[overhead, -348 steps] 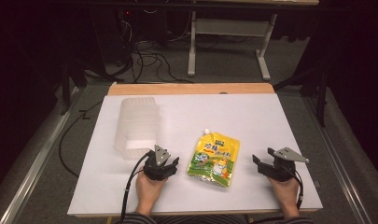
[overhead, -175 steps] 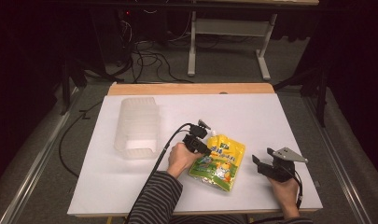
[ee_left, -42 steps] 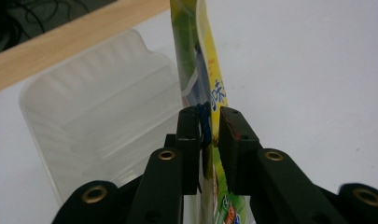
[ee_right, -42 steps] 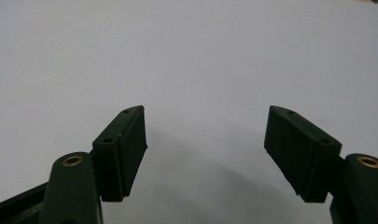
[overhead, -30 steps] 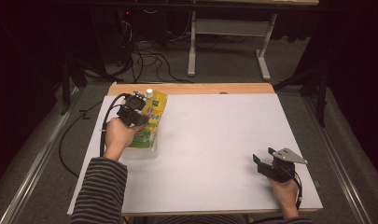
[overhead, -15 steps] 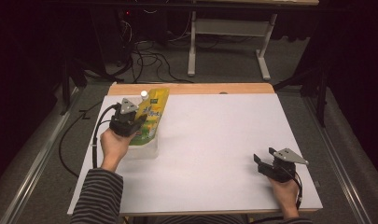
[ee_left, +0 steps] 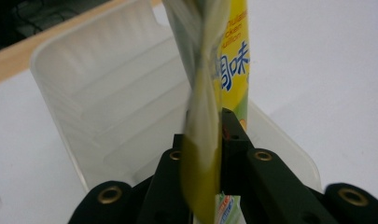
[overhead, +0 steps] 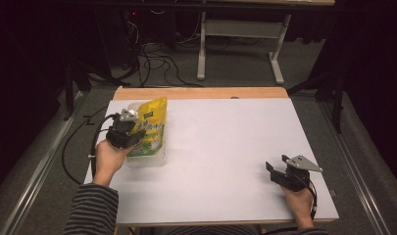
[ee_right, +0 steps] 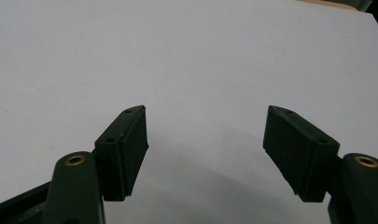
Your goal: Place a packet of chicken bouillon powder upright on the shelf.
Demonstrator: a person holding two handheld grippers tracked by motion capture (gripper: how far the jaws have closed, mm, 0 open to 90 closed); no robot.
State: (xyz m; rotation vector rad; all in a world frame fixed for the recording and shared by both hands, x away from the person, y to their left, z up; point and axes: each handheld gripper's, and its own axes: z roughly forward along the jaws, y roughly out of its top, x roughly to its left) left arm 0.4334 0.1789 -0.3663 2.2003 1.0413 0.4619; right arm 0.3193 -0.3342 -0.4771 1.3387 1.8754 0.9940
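At the counter's (overhead: 220, 147) left-rear corner, the left tool (overhead: 130, 131) was clenched on a yellow pouch (overhead: 149, 128), w/ the pouch held edge-on between its jaws over a clear plastic bin (overhead: 152, 159). In the left gripper view the pouch (ee_left: 214, 79) rose straight up from betw. the two black jaws, thin side toward the camera, printed face to the right; the bin (ee_left: 107, 93) lay behind and below it, ribbed floor showing. From the high view the pouch's long axis ran roughly near-to-far, top end toward the counter's rear wooden edge, lower end down in the bin. Right tool (overhead: 284, 174) sat well apart at the near-right corner, released, jaws wide, nothing betw. them; the right gripper view (ee_right: 205, 149) showed bare white counter under it.
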